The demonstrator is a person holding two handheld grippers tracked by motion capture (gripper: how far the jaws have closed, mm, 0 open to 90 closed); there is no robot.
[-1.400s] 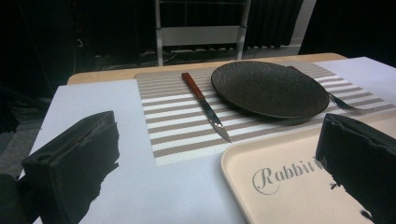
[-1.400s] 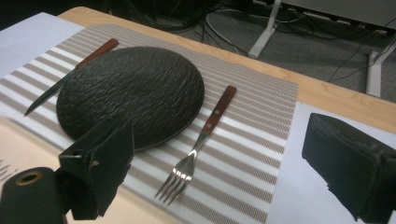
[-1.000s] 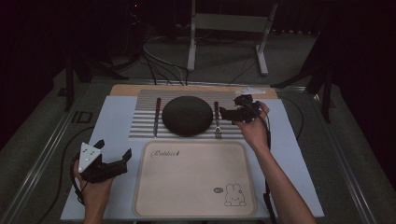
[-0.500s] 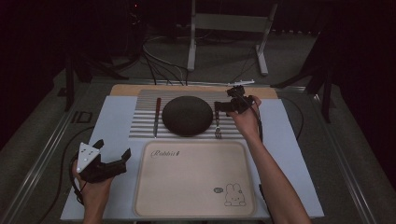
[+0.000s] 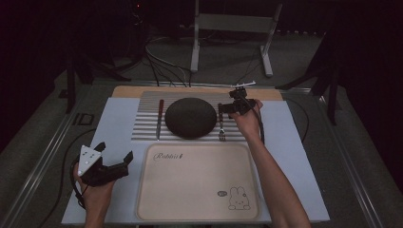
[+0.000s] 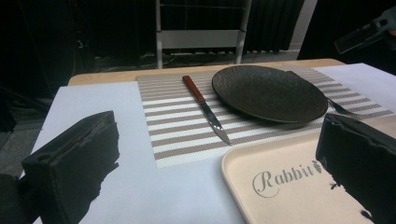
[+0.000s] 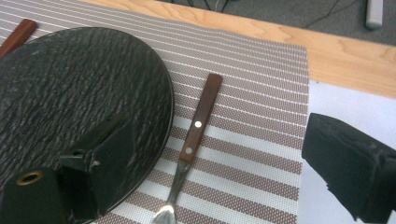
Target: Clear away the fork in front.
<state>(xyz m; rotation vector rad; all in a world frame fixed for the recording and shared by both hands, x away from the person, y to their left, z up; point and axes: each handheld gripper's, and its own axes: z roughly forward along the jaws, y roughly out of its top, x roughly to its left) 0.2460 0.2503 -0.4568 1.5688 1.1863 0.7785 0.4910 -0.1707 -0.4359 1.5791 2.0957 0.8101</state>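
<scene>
A striped placemat is laid on a pale sheet covering the worktop, whose wooden edge is seen along the far side. A dark round plate is set at the middle of the placemat. A knife with a reddish handle is laid just left of the plate, and a wooden-handled fork just right of it. A beige tray printed with "Rabbit" is placed in front of the placemat. A metal stand is seen on the floor beyond.
</scene>
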